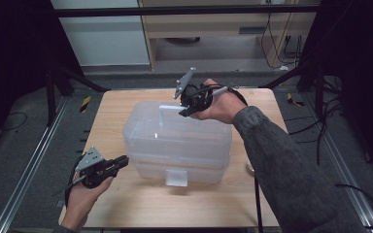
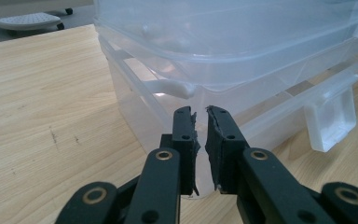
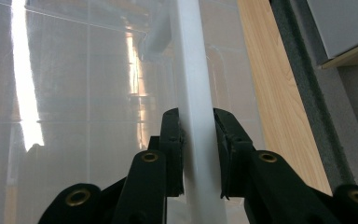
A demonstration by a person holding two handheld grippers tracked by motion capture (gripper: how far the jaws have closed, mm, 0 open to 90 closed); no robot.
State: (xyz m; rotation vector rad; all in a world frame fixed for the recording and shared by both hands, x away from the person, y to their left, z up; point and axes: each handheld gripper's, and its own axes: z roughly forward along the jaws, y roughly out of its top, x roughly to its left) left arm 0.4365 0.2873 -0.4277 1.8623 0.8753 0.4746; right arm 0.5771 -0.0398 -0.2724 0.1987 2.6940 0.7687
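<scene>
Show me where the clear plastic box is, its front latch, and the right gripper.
clear plastic box (image 1: 194, 141), high view, on its lid.
front latch (image 2: 331, 119), left gripper view, on the flap's face.
right gripper (image 3: 198, 154), right gripper view, between its fingertips, on the white edge they clamp.

No text, label, brand, number or sign is readable on anything.

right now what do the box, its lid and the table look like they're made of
Box: looks like translucent plastic, smooth and a little frosted; the table grain shows dimly through its walls.
Lid: seemingly the same clear plastic, glossier, with bright light streaks on it; its rim, clamped in the right gripper, looks milky white.
Table: pale wood or wood-look laminate, matt, with visible grain and small scuffs.
</scene>
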